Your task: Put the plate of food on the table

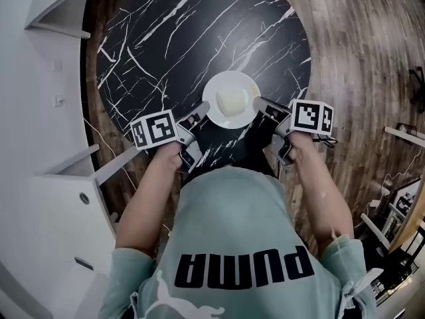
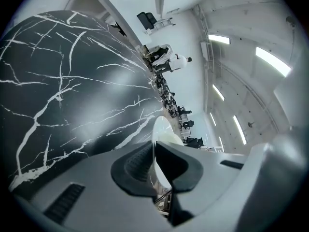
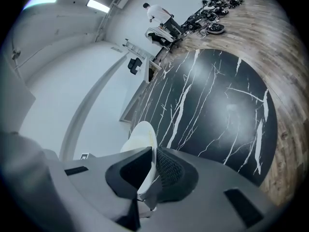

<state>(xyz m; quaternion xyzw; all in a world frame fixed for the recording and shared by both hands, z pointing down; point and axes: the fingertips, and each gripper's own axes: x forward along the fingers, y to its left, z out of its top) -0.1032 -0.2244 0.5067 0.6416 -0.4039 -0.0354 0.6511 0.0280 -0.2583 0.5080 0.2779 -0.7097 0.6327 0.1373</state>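
Observation:
A white plate (image 1: 230, 100) carrying a pale yellow piece of food (image 1: 233, 101) is at the near part of the round black marble table (image 1: 172, 38). My left gripper (image 1: 203, 108) grips its left rim and my right gripper (image 1: 260, 103) its right rim. In the left gripper view the thin plate (image 2: 161, 129) runs edge-on between the pads of the left gripper (image 2: 153, 161), which press on it. The right gripper view shows the plate (image 3: 140, 134) pinched the same way by the right gripper (image 3: 154, 166). I cannot tell whether the plate rests on the tabletop or hangs just above it.
White cabinets and a wall (image 1: 46, 198) stand close on the left. Wooden floor (image 1: 372, 58) surrounds the table, with shelving (image 1: 398, 211) at the right. Far off, a person in white (image 3: 157, 11) stands by desks and chairs.

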